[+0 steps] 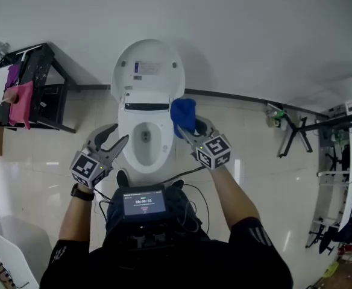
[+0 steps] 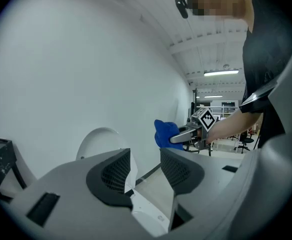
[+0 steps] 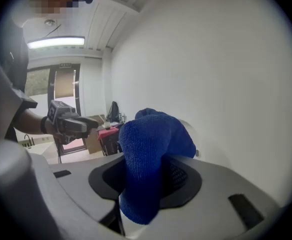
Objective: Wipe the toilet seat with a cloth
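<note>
A white toilet stands against the wall with its lid (image 1: 147,68) raised and its seat (image 1: 128,144) ringing the bowl. My right gripper (image 1: 187,130) is shut on a blue cloth (image 1: 183,115), held above the seat's right rear edge; whether the cloth touches the seat cannot be told. The right gripper view has that cloth (image 3: 148,156) bunched between the jaws, hiding the seat. My left gripper (image 1: 116,138) hangs open and empty over the seat's left side. In the left gripper view, its pads (image 2: 117,171) stand apart, with the cloth (image 2: 165,133) and the lid (image 2: 98,141) beyond.
A black rack (image 1: 43,86) with a pink cloth (image 1: 20,104) stands at the left wall. A white bin (image 1: 13,245) is at the lower left. Dark stands (image 1: 296,131) and shelving (image 1: 345,179) fill the right side. A screen device (image 1: 144,203) sits on the person's chest.
</note>
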